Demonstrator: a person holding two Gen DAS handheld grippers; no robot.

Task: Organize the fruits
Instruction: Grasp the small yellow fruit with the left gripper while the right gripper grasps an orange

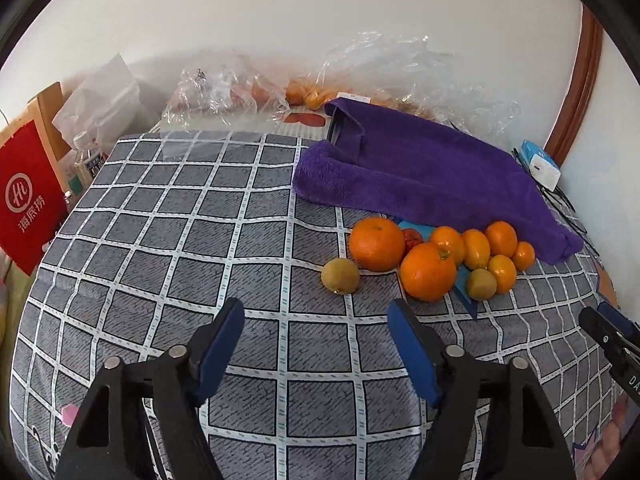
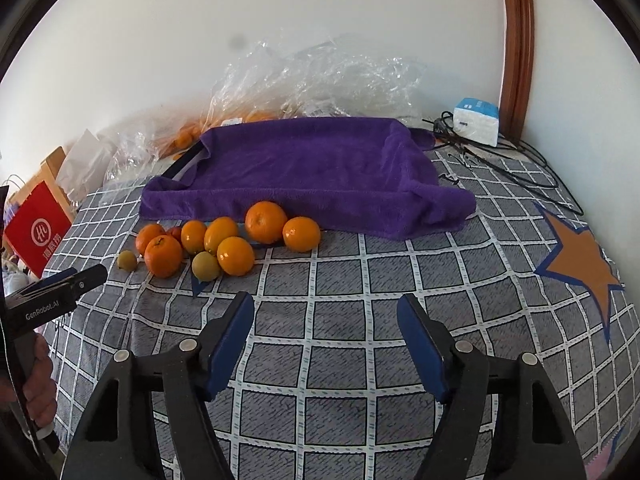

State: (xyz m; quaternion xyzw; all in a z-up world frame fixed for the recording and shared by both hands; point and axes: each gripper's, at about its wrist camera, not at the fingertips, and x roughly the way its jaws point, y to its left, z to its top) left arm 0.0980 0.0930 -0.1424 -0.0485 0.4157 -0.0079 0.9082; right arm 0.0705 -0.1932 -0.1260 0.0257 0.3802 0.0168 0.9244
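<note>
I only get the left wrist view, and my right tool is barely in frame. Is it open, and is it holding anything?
Observer: The right tool is open, with nothing between its fingers.
Operator: What's on the table's right side?
Observer: A big orange star with a blue outline is printed on the checked cloth.
Operator: Is the towel lying flat?
Observer: No. The towel dips in the middle with raised edges, as if draped over a tray.

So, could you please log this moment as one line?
left gripper: open, empty | right gripper: open, empty | fruit pile: on checked cloth, beside purple towel | sorting: not started
</note>
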